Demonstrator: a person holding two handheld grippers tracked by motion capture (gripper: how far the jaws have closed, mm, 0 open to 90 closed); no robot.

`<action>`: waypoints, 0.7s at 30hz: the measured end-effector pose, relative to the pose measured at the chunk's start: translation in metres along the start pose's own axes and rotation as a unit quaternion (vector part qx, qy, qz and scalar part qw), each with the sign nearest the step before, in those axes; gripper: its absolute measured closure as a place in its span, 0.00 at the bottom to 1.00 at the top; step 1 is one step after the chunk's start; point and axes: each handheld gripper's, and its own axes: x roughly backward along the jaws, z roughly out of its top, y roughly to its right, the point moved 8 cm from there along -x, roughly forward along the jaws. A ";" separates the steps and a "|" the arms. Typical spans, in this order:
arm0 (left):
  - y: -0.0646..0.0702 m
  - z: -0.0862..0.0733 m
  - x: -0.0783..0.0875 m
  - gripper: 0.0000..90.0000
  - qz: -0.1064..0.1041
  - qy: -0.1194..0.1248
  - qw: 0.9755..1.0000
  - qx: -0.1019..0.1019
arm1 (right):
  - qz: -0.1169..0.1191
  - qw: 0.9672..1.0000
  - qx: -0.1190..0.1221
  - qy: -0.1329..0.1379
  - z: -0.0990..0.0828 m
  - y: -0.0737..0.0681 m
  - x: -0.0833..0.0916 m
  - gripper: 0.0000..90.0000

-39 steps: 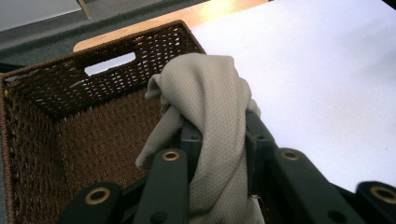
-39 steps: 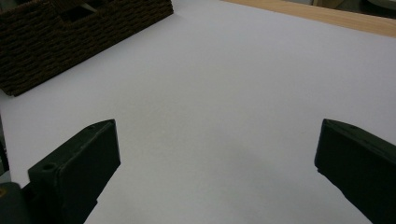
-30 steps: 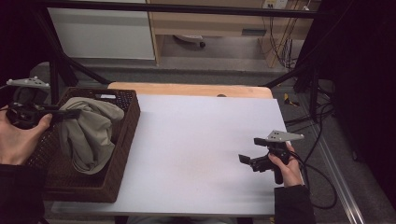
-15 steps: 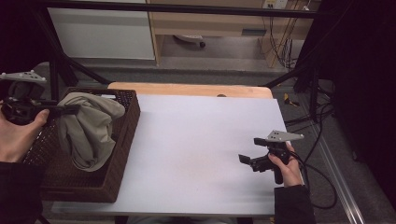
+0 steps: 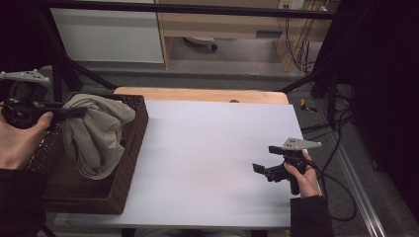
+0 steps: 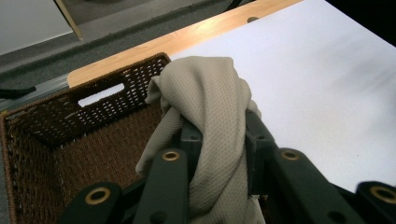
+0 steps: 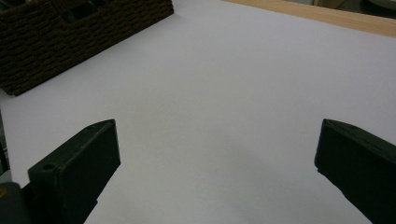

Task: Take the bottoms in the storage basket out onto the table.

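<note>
Left hand-held gripper (image 5: 74,113) clamped on beige cloth (image 5: 94,136), lifted above the wicker basket (image 5: 129,163), apparently for removal. Right hand-held gripper (image 5: 262,171) rests on the white counter (image 5: 207,148), jaws apart, empty, seemingly ready to assist.
</note>
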 end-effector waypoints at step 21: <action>0.019 0.021 0.004 0.82 -0.014 0.012 1.000 -0.020 | 0.000 1.000 0.001 -0.001 0.000 0.000 0.000 0.01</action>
